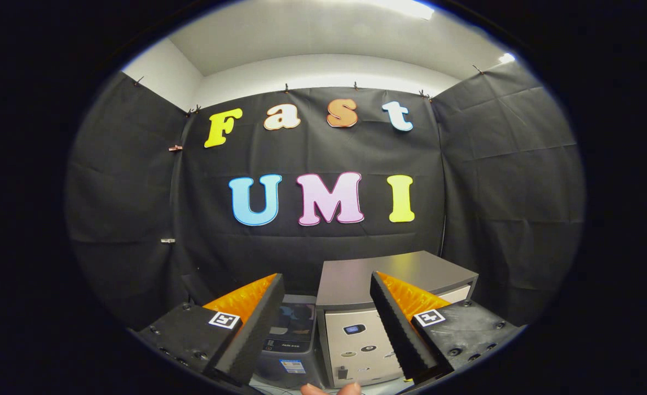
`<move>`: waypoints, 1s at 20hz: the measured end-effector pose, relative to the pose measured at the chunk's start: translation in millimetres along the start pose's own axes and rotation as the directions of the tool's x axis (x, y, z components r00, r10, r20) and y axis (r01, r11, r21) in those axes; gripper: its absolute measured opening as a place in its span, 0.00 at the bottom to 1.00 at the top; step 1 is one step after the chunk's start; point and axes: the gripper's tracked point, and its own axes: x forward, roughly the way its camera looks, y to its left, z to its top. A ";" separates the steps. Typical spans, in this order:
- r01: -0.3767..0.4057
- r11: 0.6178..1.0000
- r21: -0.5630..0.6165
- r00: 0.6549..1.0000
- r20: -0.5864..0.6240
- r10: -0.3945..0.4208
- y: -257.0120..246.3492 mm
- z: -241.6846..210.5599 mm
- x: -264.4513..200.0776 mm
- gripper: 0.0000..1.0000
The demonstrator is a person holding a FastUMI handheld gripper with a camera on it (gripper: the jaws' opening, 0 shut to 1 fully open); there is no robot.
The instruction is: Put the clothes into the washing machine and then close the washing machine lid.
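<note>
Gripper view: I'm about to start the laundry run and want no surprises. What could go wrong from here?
1. The tongs are open and hold nothing, with no clothes in sight, so the garment must be found first.
2. Two boxy units sit just ahead: a grey-topped cabinet and a lower dark machine beside it. Aiming at the wrong one seems possible.
3. Fingertips lie below the tongs and could get pinched.

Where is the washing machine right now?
In the gripper view, the washing machine sits low against the black cloth wall, beyond the open hand-held gripper, beside a grey box-shaped appliance.
</note>
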 end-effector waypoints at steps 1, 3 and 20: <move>0.000 1.000 0.000 1.000 -0.001 0.000 0.7 0.0 -0.4 0.99; -0.002 1.000 0.001 1.000 -0.001 0.002 1.9 -0.2 0.1 0.99; -0.026 0.999 -0.026 1.000 0.011 0.026 16.7 5.9 -0.2 0.99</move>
